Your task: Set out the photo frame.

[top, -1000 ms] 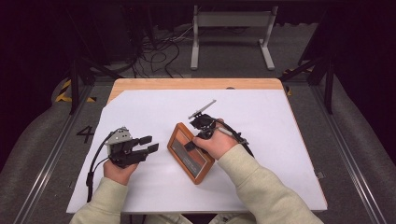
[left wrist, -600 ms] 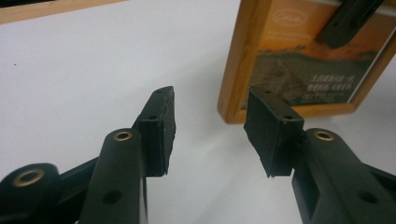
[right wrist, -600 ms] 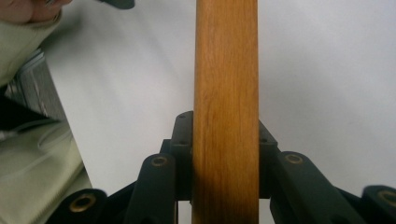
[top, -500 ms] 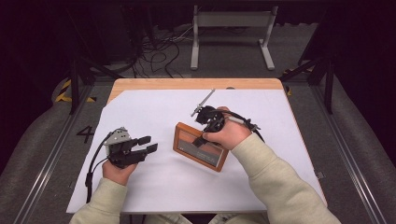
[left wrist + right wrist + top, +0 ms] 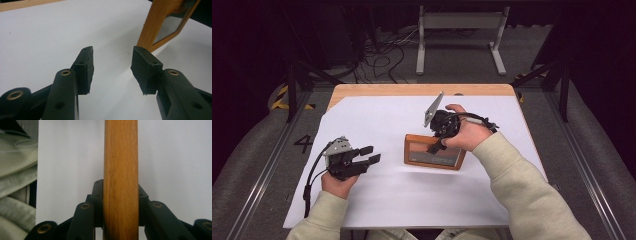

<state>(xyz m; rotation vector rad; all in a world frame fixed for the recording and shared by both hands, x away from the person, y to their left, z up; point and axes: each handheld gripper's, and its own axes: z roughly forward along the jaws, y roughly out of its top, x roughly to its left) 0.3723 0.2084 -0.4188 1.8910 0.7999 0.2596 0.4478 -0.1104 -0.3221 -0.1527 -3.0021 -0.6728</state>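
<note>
With the right gripper [image 5: 435, 145] clamped on the top rail of the orange-brown wooden rectangular picture frame [image 5: 433, 158] standing tilted on its long edge mid-table, we note our empty, parted left gripper [image 5: 368, 155] lies well apart to its left.

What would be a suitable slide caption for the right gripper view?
Right tongs clamp the edge of a wooden picture frame above the white table cover.

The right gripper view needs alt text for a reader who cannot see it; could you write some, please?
The right gripper clamps the edge of a wooden picture frame, which runs up the middle over a white table cover. A pale sleeve shows at left.
</note>
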